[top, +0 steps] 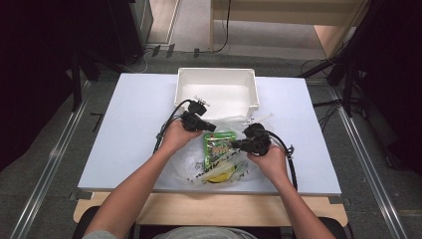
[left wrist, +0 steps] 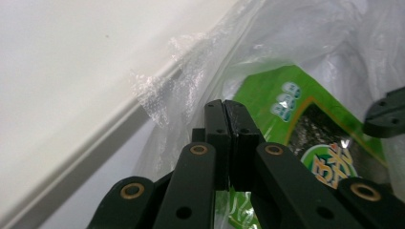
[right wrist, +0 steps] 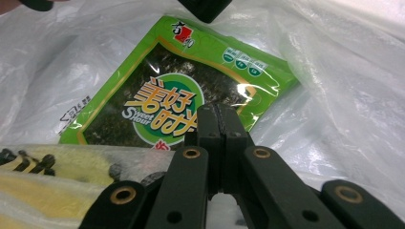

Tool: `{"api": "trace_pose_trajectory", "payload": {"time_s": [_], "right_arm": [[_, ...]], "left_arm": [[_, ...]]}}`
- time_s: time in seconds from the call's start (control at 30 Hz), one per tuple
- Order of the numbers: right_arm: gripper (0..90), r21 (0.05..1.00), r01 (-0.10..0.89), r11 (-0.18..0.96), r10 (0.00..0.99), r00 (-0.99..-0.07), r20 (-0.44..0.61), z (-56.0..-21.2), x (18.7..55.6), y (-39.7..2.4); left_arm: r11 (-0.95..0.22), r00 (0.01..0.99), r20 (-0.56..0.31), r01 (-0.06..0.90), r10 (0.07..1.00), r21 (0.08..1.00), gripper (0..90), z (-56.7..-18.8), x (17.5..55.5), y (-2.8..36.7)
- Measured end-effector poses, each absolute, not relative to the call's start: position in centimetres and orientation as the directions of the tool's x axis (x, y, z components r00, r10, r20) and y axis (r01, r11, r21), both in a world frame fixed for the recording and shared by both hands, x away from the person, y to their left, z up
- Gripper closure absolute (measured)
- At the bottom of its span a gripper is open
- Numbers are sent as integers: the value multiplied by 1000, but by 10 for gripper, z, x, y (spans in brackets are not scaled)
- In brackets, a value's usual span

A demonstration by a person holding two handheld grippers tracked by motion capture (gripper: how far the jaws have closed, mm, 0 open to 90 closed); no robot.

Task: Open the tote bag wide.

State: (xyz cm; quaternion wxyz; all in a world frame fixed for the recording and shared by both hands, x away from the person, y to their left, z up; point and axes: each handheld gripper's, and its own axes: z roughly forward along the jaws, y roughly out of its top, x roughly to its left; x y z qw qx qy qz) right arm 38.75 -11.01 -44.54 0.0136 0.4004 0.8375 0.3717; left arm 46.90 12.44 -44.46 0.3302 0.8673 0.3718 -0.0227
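A clear plastic bag (top: 182, 160) lies on the table, holding a green seaweed snack packet (top: 218, 148) and a yellow item with black markings (top: 221, 175). My left gripper (top: 211, 127) is at the bag's upper left edge, jaws pressed together. In the left gripper view its shut tips (left wrist: 224, 106) stand against the bag film (left wrist: 200, 62), with the green packet (left wrist: 305, 124) just beyond. My right gripper (top: 233, 144) comes in from the right over the packet (right wrist: 162, 95), its jaws (right wrist: 217, 110) also shut. Whether either pinches the film (right wrist: 344, 95) I cannot tell.
An empty white bin (top: 216, 71) stands at the back centre, just behind the bag; its wall (left wrist: 71, 57) is close beside the left gripper. The pale table (top: 134, 139) has open surface left and right. Cables trail from both grippers.
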Motion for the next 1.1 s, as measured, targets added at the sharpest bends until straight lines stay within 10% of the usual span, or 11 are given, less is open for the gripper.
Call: {"api": "trace_pose_trajectory", "payload": {"time_s": [1.1], "right_arm": [[900, 634, 632, 445, 611, -732, 300, -454, 328, -111]], "left_arm": [[-523, 741, -279, 641, 610, 561, 890, -460, 475, 121]]}}
